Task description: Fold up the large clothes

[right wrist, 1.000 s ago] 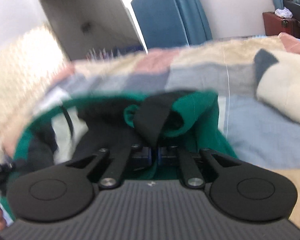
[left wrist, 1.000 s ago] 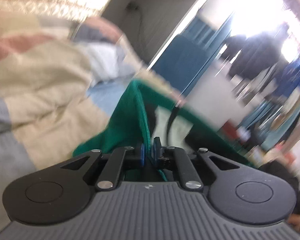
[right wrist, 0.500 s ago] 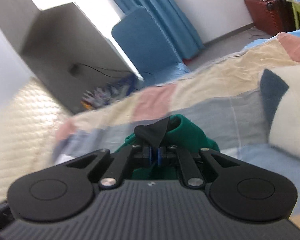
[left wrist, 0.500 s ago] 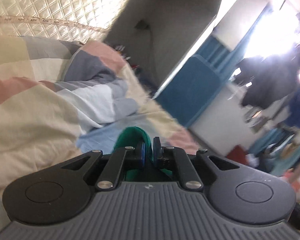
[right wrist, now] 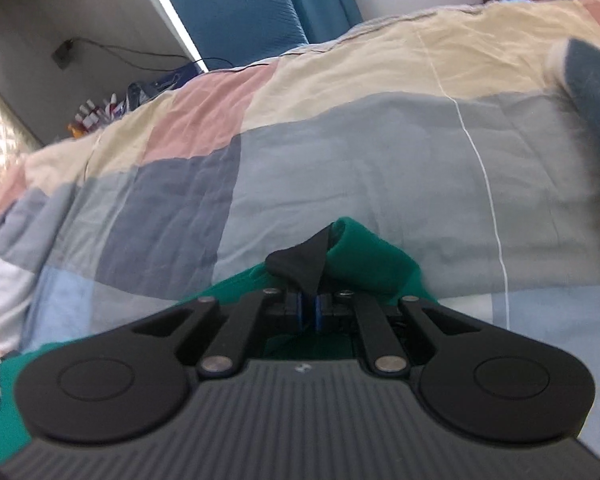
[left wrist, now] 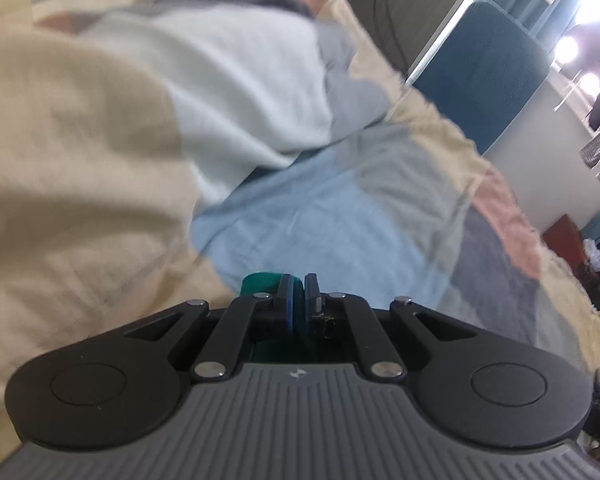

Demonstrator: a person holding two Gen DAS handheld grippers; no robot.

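Note:
A green garment with black trim is held by both grippers over a bed. In the left wrist view my left gripper (left wrist: 299, 294) is shut on a small fold of the green garment (left wrist: 260, 281); most of the cloth hangs hidden below the gripper. In the right wrist view my right gripper (right wrist: 309, 304) is shut on a bunch of green cloth (right wrist: 364, 258) with a black trim piece (right wrist: 300, 264). More green cloth trails to the lower left (right wrist: 8, 384).
A patchwork quilt (right wrist: 340, 160) in beige, pink, grey and blue covers the bed (left wrist: 320, 224). A rumpled blanket heap (left wrist: 100, 140) lies left. A blue chair (right wrist: 236, 4) and a grey desk stand beyond the bed. A pillow (right wrist: 592, 92) lies right.
Both grippers have swung down toward the bed with the garment. The views now look at the quilt from close up, and less green cloth shows ahead of the fingers.

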